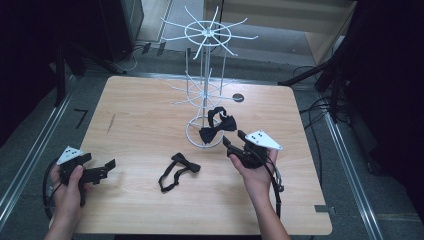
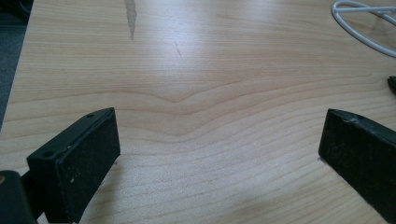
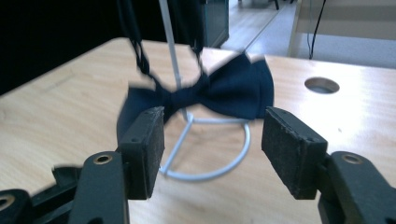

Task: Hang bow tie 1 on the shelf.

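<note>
A dark bow tie (image 1: pixel 216 127) (image 3: pixel 224 91) hangs by its strap from a lower arm of the white wire rack (image 1: pixel 205 35), down near the rack's ring base (image 3: pixel 210 173). My right gripper (image 1: pixel 233 138) (image 3: pixel 212 140) is open just in front of that bow tie, with nothing between its pads. A second black bow tie (image 1: pixel 179 170) lies flat on the wooden table (image 1: pixel 140 110), its strap curled beside it. My left gripper (image 1: pixel 99 161) (image 2: pixel 219 144) is open low over bare wood near the table's front left, well apart from both ties.
The rack stands at the table's middle back, its thin arms spreading out at two heights. A round cable hole (image 1: pixel 238 98) (image 3: pixel 321 85) sits to the right of the rack. A dark streak (image 2: pixel 130 18) marks the wood at the left. Dark stands and cables surround the table.
</note>
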Action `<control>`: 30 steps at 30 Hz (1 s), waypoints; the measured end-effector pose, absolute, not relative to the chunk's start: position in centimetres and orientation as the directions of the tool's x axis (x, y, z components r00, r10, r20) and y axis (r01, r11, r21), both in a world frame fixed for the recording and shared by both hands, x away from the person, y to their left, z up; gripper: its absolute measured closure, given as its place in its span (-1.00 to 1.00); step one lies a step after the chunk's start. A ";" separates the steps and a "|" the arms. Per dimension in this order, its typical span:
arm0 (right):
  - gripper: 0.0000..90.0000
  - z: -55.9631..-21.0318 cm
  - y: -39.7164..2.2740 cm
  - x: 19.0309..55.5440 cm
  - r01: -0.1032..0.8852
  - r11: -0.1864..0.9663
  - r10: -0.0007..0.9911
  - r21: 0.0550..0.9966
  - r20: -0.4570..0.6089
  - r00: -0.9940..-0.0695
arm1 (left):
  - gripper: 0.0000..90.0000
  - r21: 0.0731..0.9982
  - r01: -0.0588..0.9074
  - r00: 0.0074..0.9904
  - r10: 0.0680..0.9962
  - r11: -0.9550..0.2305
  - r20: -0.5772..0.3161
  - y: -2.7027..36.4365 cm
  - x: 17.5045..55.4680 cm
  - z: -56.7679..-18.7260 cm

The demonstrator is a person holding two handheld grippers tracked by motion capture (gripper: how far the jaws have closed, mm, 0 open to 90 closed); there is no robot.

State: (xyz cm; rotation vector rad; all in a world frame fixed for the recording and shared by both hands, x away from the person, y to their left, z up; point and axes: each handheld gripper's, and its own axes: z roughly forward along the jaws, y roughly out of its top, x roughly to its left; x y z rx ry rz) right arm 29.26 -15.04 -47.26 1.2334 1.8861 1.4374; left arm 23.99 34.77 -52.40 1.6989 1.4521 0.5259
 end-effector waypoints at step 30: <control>-0.10 -51.0 -9.9 27.0 0.440 0.203 0.776 0.875 0.130 -0.617 | -1.00 0.798 0.603 0.247 0.951 0.000 -0.187 34.8 24.0 -52.4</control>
